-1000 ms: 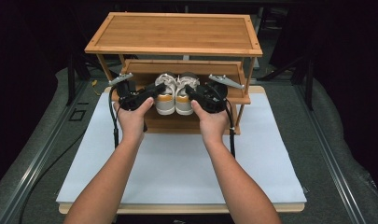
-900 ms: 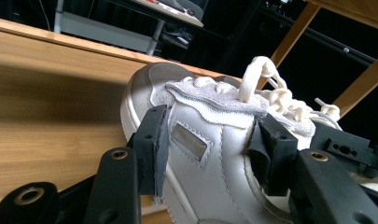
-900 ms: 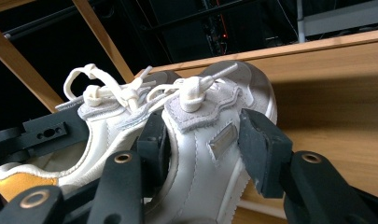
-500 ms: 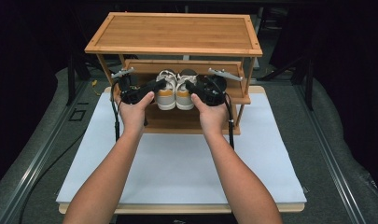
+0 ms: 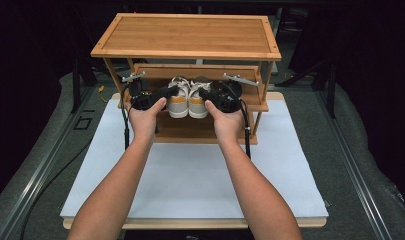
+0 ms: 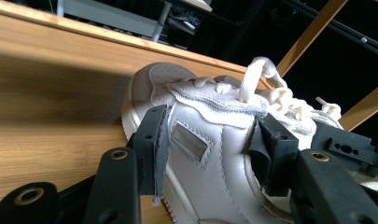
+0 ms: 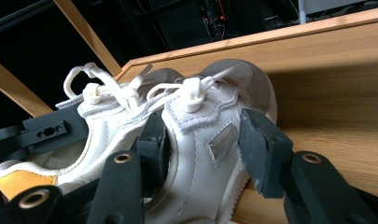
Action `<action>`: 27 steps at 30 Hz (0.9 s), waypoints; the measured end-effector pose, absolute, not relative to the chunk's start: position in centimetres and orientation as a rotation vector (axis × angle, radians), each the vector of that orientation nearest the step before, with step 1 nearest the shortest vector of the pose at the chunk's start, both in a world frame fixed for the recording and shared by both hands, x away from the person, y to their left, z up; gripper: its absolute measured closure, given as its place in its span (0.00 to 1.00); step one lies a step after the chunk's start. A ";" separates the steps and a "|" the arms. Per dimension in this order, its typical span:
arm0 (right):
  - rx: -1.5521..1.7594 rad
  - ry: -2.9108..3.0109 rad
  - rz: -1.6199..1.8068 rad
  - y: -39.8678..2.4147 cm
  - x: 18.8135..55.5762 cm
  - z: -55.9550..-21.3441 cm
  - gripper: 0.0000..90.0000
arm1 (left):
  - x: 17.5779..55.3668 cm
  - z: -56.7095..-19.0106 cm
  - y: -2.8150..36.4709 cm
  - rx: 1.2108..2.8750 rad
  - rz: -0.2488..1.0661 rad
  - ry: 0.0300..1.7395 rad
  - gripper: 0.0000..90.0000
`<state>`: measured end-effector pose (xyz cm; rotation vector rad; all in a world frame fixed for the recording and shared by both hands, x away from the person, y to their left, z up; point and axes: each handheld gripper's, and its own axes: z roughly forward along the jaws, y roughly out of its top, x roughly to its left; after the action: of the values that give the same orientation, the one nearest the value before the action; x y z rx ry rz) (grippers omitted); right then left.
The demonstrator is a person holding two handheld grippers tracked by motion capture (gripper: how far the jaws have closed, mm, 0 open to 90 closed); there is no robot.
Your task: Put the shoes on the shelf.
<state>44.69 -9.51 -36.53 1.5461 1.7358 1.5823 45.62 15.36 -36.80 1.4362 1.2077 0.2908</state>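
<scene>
Two hand-held grippers at a pair of white shoes on the middle shelf of a bamboo rack.

The left hand-held gripper (image 5: 174,91) is clamped across the left shoe (image 5: 178,102); in the left gripper view its pads press the shoe's sides. The right hand-held gripper (image 5: 204,93) is clamped likewise on the right shoe (image 5: 196,104). Both shoes rest side by side, touching, on the middle shelf (image 5: 190,127) of the rack (image 5: 190,35), which stands on the white worktop (image 5: 190,185).

No text, brand, number or sign could be read; a small grey tag (image 6: 191,141) was seen on the left shoe (image 6: 214,154), but it was blank.
</scene>
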 end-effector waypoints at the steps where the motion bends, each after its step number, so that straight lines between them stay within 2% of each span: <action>1: 1.546 1.740 1.580 -9.5 44.8 -36.6 0.60 | 45.7 -36.9 15.3 1.441 0.287 1.212 0.58; 27: 1.613 1.785 1.554 -9.9 45.4 -36.3 0.56 | 46.1 -36.6 15.3 1.457 0.298 1.220 0.54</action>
<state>45.45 -9.92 -36.32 1.6128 1.7851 1.5536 46.10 15.31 -36.63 1.4565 1.2198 0.2982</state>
